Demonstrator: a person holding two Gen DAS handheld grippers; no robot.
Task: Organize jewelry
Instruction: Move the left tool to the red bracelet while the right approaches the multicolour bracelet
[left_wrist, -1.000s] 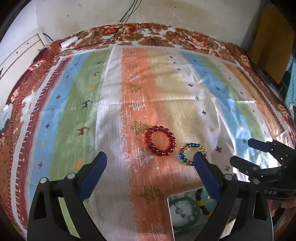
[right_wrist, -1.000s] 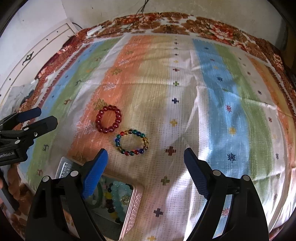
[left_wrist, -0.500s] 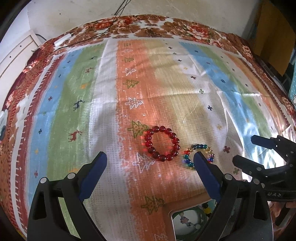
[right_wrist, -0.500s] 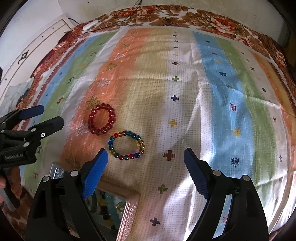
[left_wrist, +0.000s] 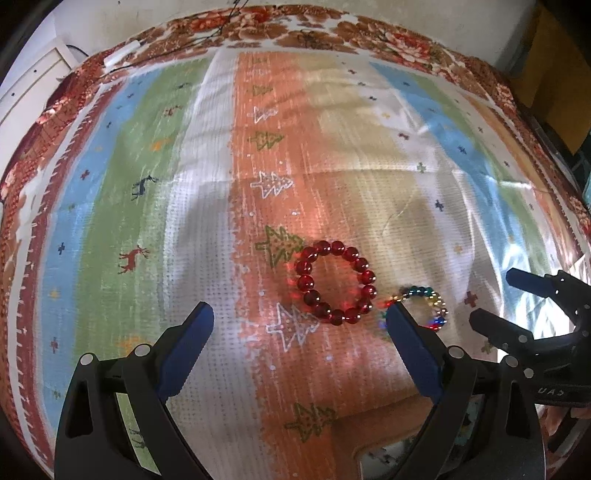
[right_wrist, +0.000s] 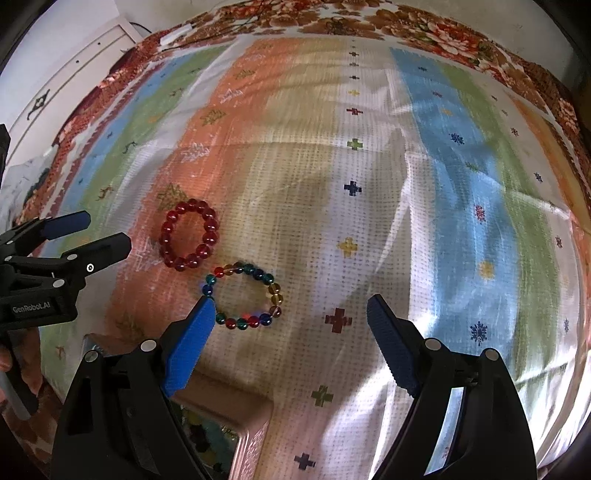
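Striped cloth (right_wrist: 369, 221) bears red bracelet (right_wrist: 189, 233), multicolored bracelet (right_wrist: 243, 295).

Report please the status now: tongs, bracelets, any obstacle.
Left tongs and right tongs open, empty. Red bracelet and multicolour bracelet flat on cloth, apart. Nothing between right tongs and multicolour bracelet.

Two bead bracelets, one red (right_wrist: 189, 234) and one multicoloured (right_wrist: 245, 295); one jewelry box (right_wrist: 229, 424); two grippers.
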